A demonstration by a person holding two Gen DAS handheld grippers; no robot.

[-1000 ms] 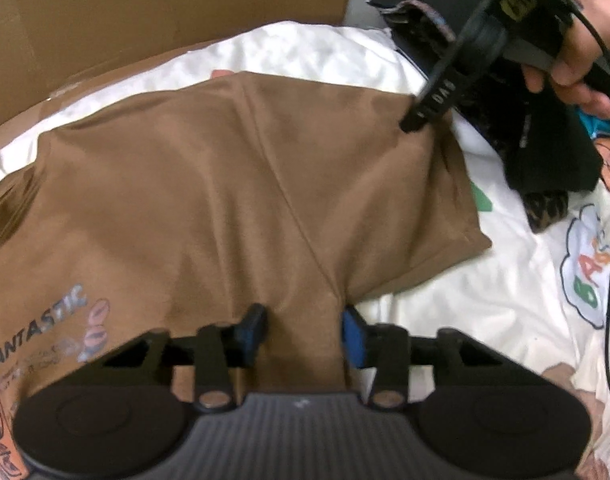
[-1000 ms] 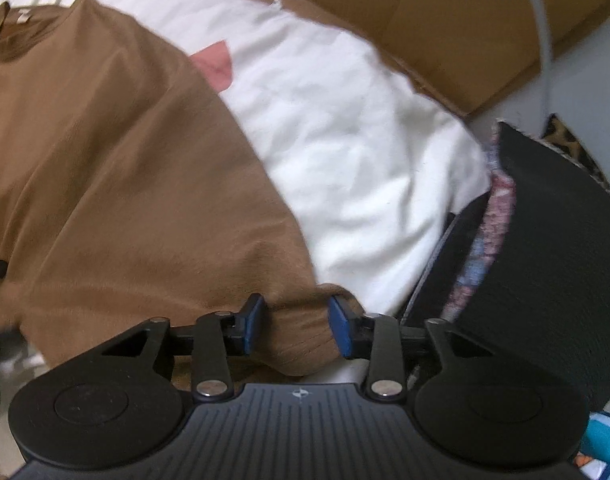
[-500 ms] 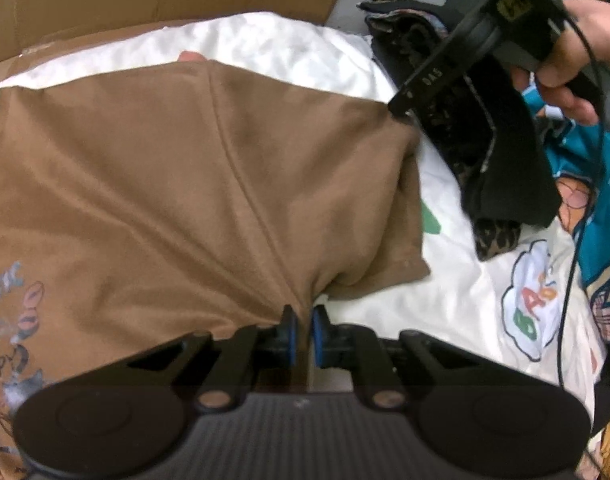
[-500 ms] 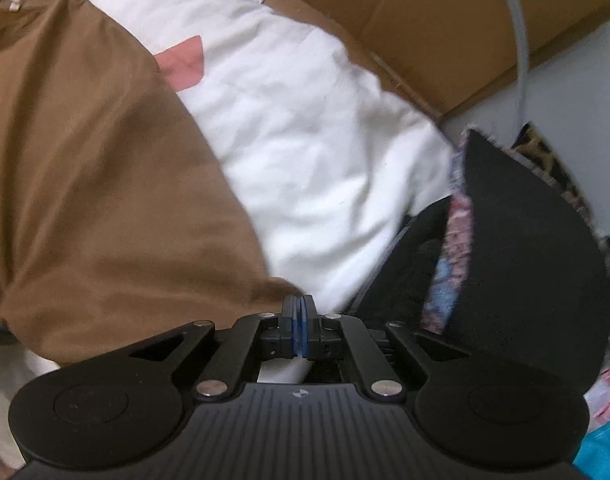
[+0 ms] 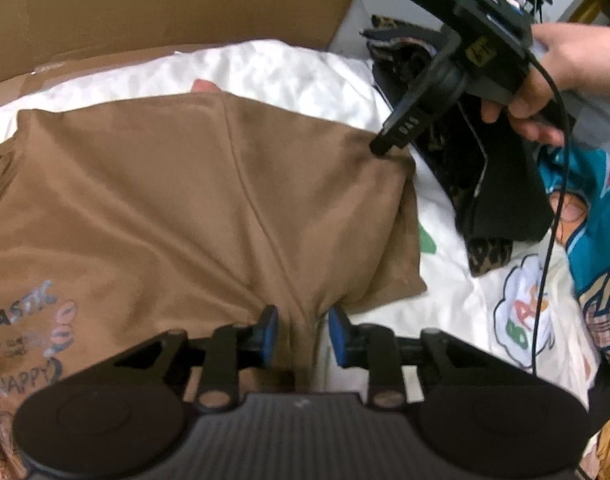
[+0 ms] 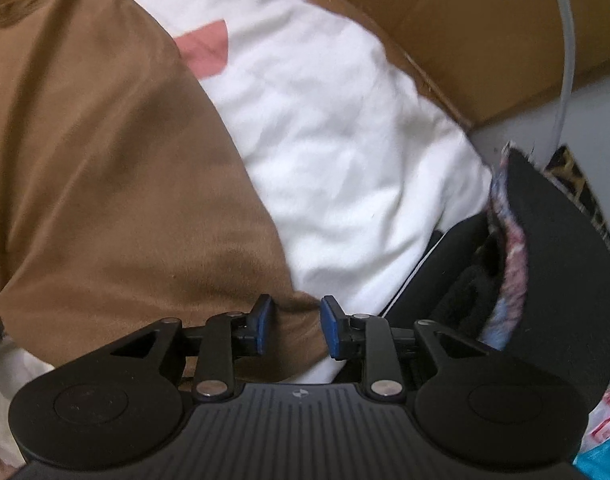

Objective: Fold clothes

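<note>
Both grippers' fingers (image 5: pixel 268 332) reopened, brown shirt (image 5: pixel 185 208) fabric lying between them.

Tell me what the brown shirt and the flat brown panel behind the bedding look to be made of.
Brown shirt: soft matte knit, likely cotton jersey, judging by its limp folds and stitched seam. Brown panel: looks like corrugated cardboard, dull and stiff, with a raw edge and a crease. The white bedding looks like woven cloth.
</note>
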